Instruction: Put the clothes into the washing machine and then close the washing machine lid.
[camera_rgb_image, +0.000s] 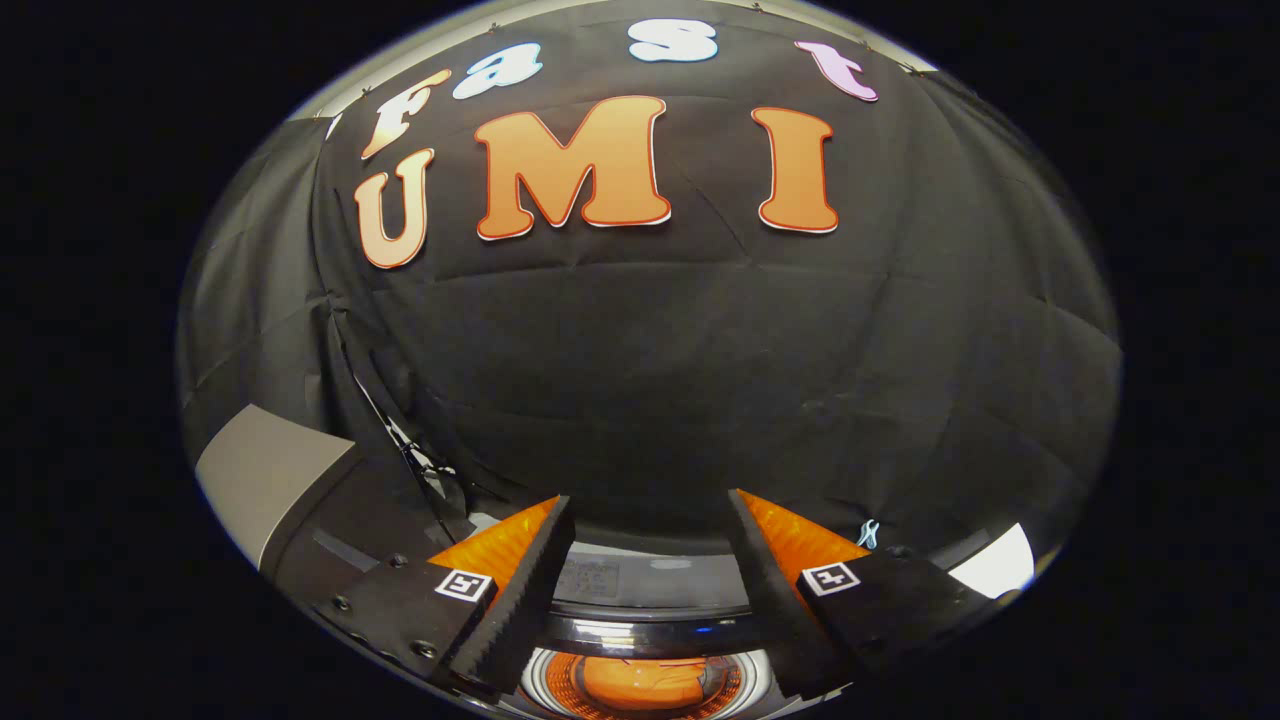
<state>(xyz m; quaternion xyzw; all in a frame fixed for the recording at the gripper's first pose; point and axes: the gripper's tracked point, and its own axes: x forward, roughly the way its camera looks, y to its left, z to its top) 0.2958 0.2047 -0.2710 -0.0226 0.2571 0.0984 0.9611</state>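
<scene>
Gripper view from my remote station: the gripper (648, 570) hangs above the washing machine (640, 600), its fingers (520, 580) spread wide and grasping nothing. Between and below them, near the camera, I see the open drum (560, 685) with orange clothes (630, 682) lying inside, so I judge the loading done and the lid the step left. The far rim of the machine, dark and glossy, runs across between the fingers; just beyond it sits a pale band that may be the raised lid (620, 580), though I cannot tell for certain. A grey panel (265, 470) stands to the left, and the booth's black cloth wall (700, 380) rises far behind. My worry from here: spread fingers give no grip on a smooth lid edge, so a push placed off-centre could slip past it, or let it drop hard onto the rim; cloth riding up at the drum mouth could also stop the lid seating
</scene>
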